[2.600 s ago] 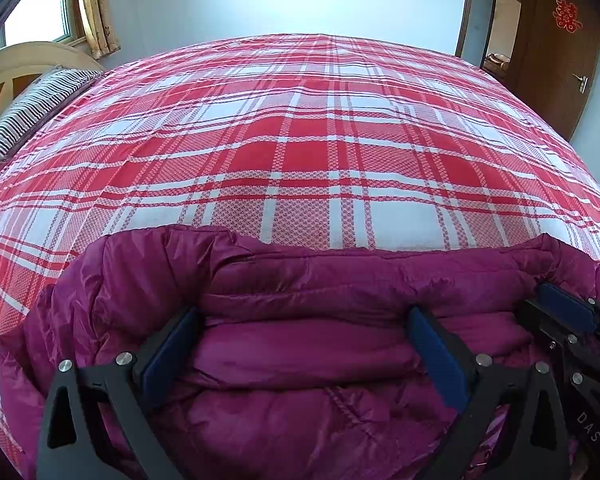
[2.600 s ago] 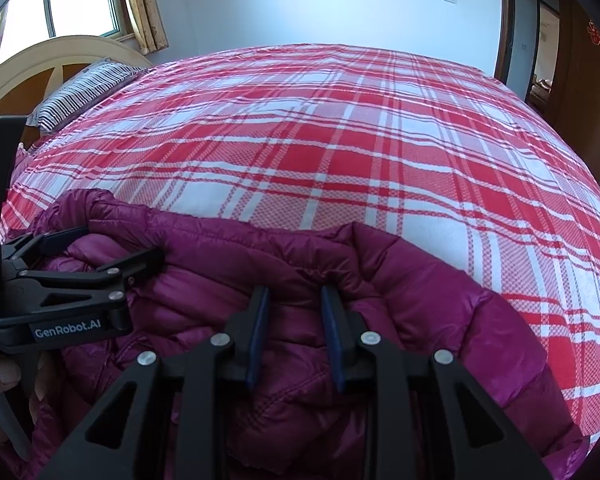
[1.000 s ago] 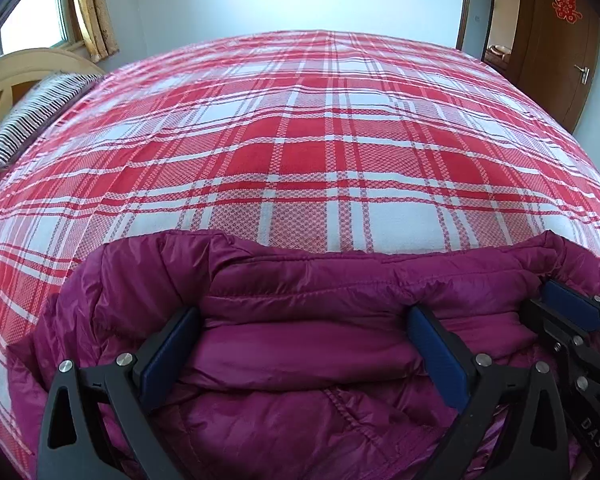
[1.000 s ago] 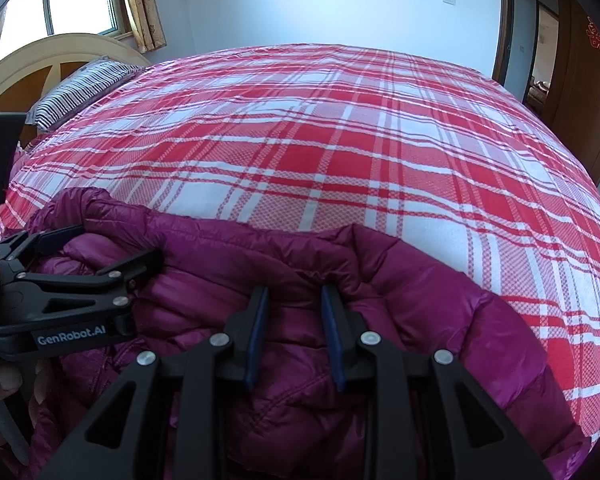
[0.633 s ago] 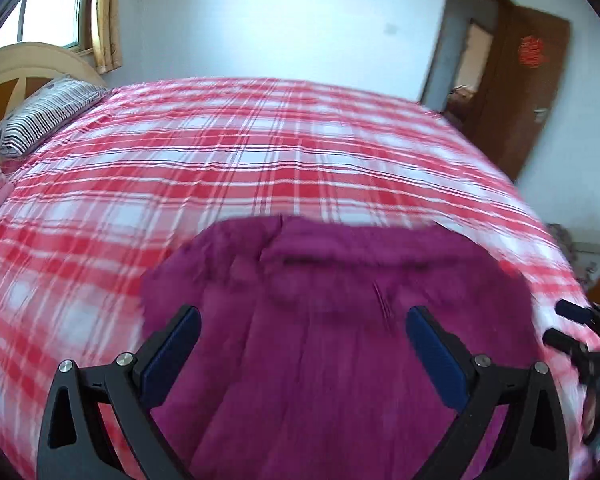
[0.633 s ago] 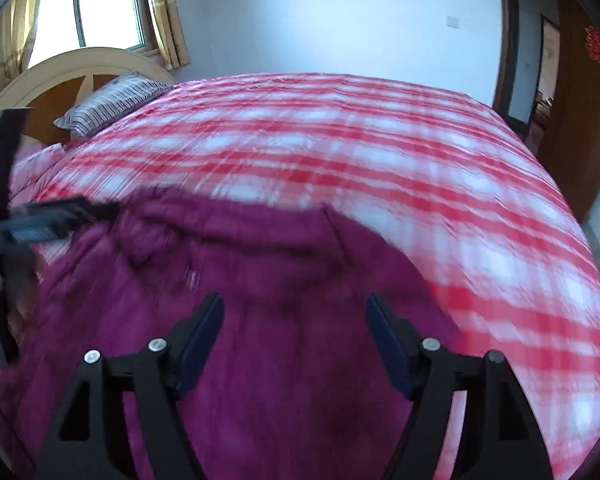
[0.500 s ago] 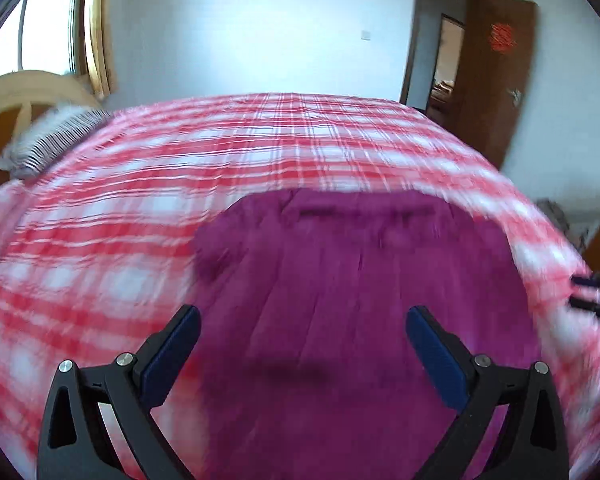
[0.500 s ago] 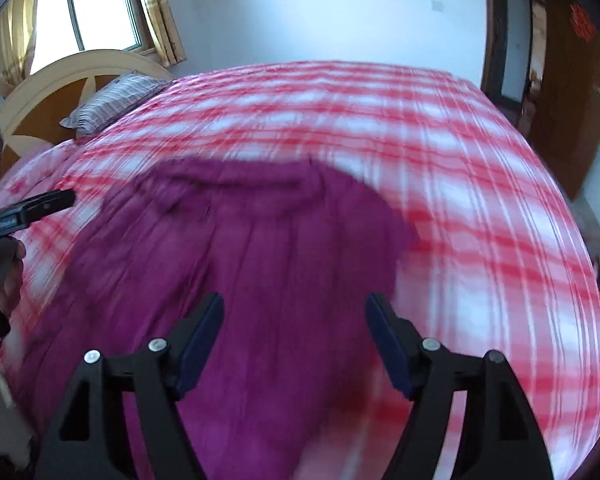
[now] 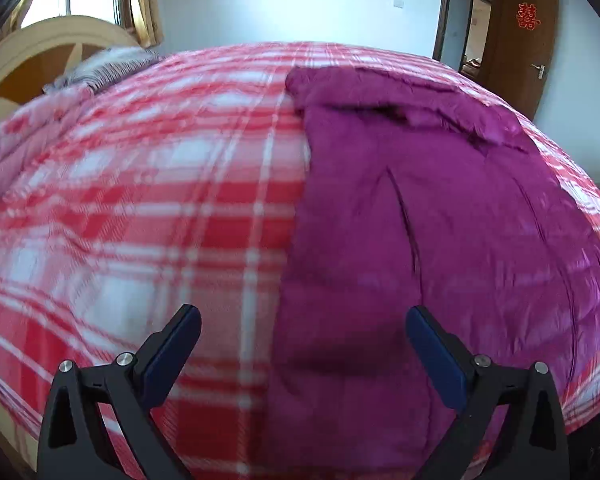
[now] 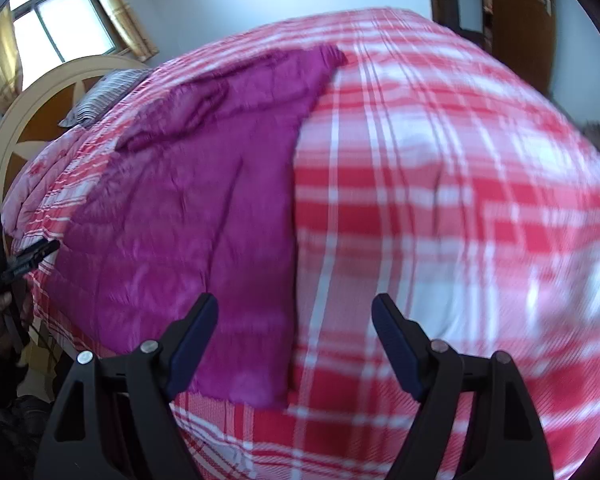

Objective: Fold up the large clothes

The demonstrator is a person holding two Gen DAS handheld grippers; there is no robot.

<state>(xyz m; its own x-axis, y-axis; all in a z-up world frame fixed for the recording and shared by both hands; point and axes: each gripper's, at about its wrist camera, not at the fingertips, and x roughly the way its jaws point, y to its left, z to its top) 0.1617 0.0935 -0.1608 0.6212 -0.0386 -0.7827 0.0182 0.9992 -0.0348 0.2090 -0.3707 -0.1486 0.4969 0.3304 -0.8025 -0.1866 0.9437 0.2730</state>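
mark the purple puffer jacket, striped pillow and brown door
purple quilted puffer jacket (image 9: 440, 216), left wrist view, middle of its body
grey striped pillow (image 10: 100, 98), right wrist view, its top face
brown wooden door (image 9: 516, 52), left wrist view, its panel

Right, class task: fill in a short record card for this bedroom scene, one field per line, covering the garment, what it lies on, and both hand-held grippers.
Garment: magenta puffer jacket, spread flat, collar end toward the far side
Surface: bed with red and white plaid bedspread
Left hand-held gripper: open, nothing between its fingers, above the jacket's left edge
Right hand-held gripper: jaws opening, nothing gripped, above the jacket's right edge
Pillow: striped pillow by the headboard
Door: brown door, open
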